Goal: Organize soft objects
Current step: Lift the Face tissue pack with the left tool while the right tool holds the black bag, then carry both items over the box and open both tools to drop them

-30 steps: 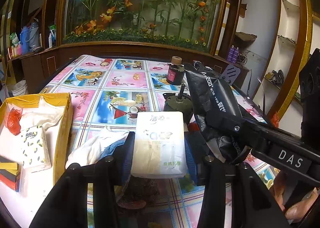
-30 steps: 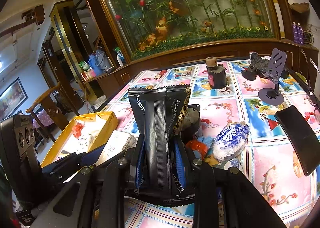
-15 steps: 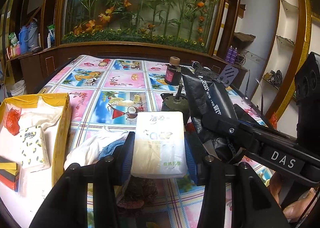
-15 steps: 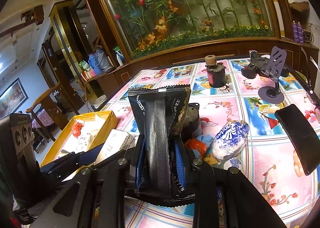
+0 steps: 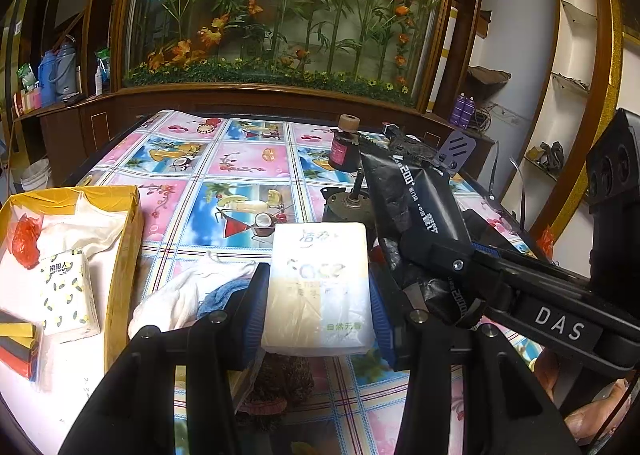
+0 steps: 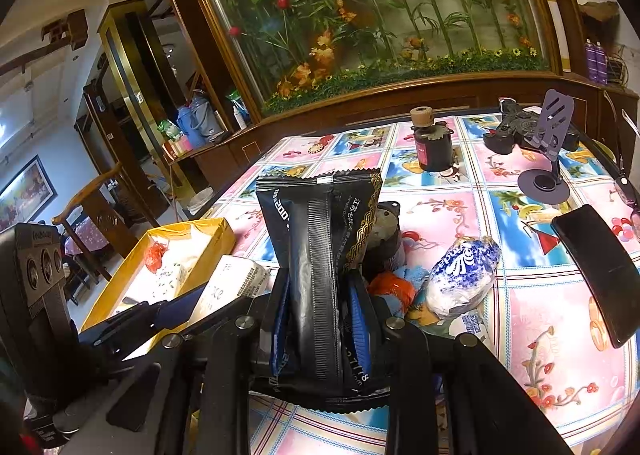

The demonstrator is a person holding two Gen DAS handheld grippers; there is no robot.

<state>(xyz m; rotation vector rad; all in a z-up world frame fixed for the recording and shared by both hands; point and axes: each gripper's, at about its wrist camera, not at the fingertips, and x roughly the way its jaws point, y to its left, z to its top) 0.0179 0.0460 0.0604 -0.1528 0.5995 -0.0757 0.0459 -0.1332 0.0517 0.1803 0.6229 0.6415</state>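
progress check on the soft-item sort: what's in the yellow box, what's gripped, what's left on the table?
Done: the yellow box holds a lemon-print tissue pack, white cloth and an orange bag.
In hand: left gripper clamps a white tissue pack; right gripper clamps a black pouch.
Left: white rag, blue cloth, blue-white packet.

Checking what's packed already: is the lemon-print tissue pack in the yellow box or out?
In. The tissue pack lies inside the yellow box, beside white cloth.

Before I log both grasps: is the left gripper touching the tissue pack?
Touching. In the left wrist view, the left gripper's blue pads press both sides of the tissue pack, holding it clear of the table.
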